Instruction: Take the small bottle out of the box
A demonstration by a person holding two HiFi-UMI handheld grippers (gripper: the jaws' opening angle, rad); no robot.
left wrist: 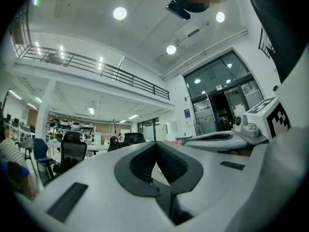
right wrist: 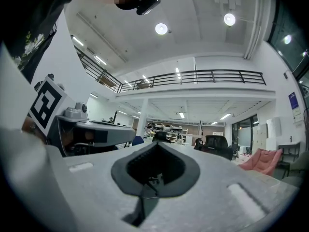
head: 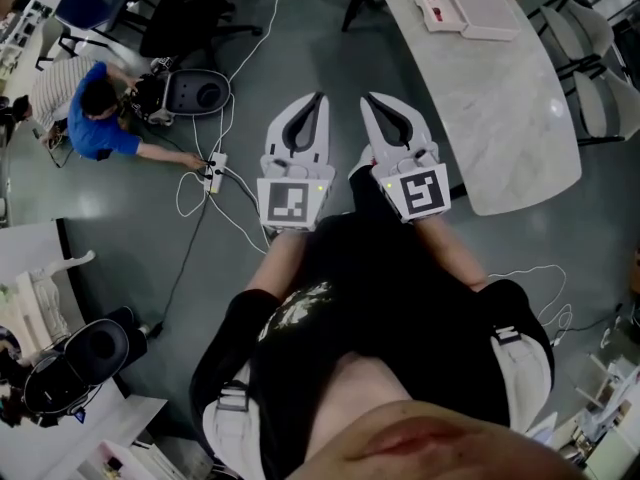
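In the head view I hold both grippers level in front of me over the grey floor, side by side. My left gripper (head: 319,98) is shut with nothing between its jaws, and its tips meet in the left gripper view (left wrist: 155,144). My right gripper (head: 365,98) is likewise shut and empty, with its jaws closed in the right gripper view (right wrist: 157,144). A flat white box (head: 468,13) with a red patch at its left end lies on the pale table (head: 500,128) ahead to the right. No small bottle shows in any view.
A person in a blue top (head: 95,118) crouches on the floor at the far left beside a round device (head: 195,93). A power strip (head: 213,170) and white cables lie on the floor ahead left. Office chairs (head: 590,68) stand beyond the table.
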